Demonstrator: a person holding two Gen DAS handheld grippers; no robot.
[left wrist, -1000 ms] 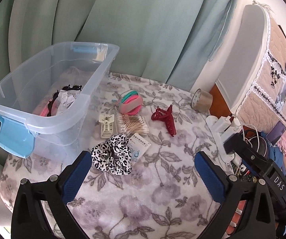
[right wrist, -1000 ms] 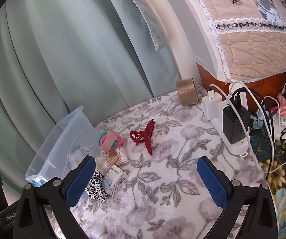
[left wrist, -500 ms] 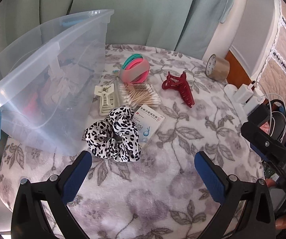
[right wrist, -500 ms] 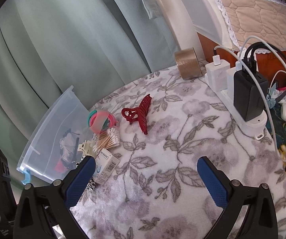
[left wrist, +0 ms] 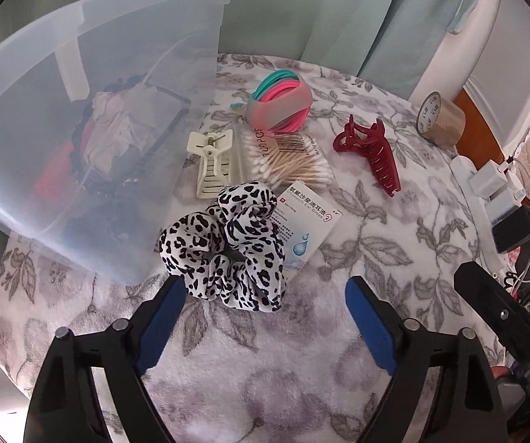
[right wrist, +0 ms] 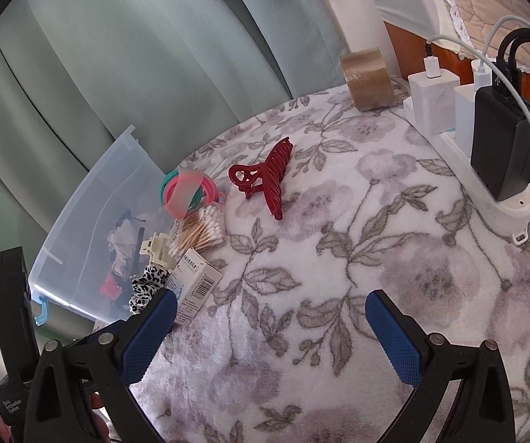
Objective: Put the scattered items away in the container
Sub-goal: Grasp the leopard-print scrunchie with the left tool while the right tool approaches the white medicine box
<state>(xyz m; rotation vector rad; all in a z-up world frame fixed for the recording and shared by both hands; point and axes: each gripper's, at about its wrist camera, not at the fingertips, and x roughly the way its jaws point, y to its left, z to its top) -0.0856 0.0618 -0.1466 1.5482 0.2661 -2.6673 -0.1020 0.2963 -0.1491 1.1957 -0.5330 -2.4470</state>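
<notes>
A clear plastic bin [left wrist: 43, 85] holding several small items stands at the left on the flowered cloth. Beside it lie a leopard-print scrunchie [left wrist: 228, 243], an ear-drops box [left wrist: 309, 229], a cream hair clip [left wrist: 211, 166], a cotton swab pack [left wrist: 283, 158], a bundle of pink and teal hair bands [left wrist: 279, 99] and a red claw clip [left wrist: 371, 151]. My left gripper [left wrist: 265, 288] hangs just over the scrunchie's near edge, its jaws closing, pads not touching it. My right gripper [right wrist: 270, 301] is open over bare cloth, the red claw clip [right wrist: 265, 181] well ahead of it.
A roll of brown tape [left wrist: 440, 120] stands at the cloth's far right edge. A white power strip [right wrist: 493, 192] with chargers and cables runs along the right side. Green curtains hang behind. The right gripper's body [left wrist: 515, 336] shows at the left view's right edge.
Both grippers have come down and closer to the cloth. The scrunchie now sits at the left fingertips, and the left jaws stand narrower than before.
</notes>
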